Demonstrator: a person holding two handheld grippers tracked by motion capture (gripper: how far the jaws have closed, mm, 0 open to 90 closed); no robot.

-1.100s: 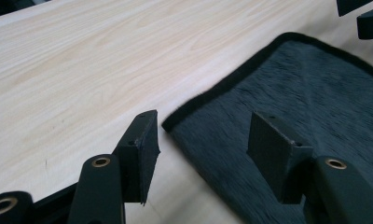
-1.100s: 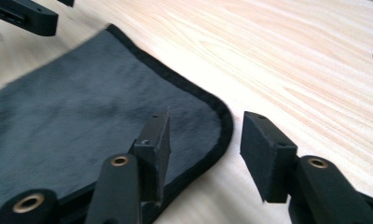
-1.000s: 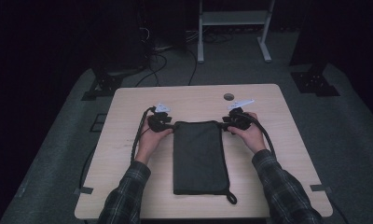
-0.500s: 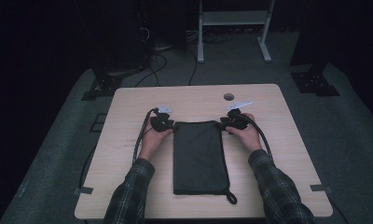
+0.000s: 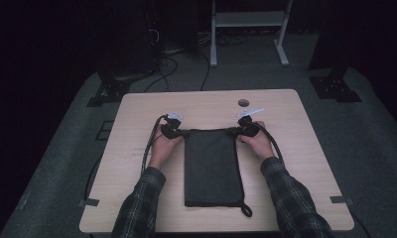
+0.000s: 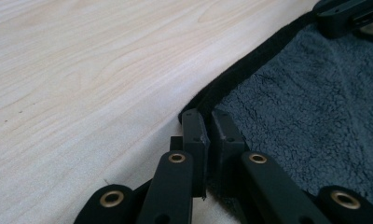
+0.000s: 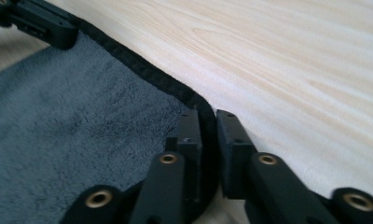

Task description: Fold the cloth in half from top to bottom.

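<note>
A dark grey fleece cloth [image 5: 211, 166] lies flat on the light wooden table [image 5: 132, 124], its long side running toward the person. My left gripper [image 5: 178, 133] is shut on the cloth's far left corner [image 6: 208, 122]. At the far right corner [image 7: 208, 122] my right gripper [image 5: 236, 131] is shut on the black-bound edge. The fleece surface [image 6: 306, 112] spreads away from the left jaws, and the right gripper's jaws [image 6: 348, 16] show at the far end. In the right gripper view the fleece [image 7: 72, 130] fills the left side, with the left gripper's jaws [image 7: 40, 23] beyond.
A small black cord loop [image 5: 245, 210] hangs off the cloth's near right corner. A round cable hole [image 5: 243, 103] sits in the table behind the right gripper. Black cables [image 5: 149, 146] trail from both grippers. A white stand [image 5: 246, 29] and dark equipment stand on the floor beyond.
Both hands and grippers have shifted slightly away from the person, along the table, still at the cloth's far corners. The cloth lies much as before.
</note>
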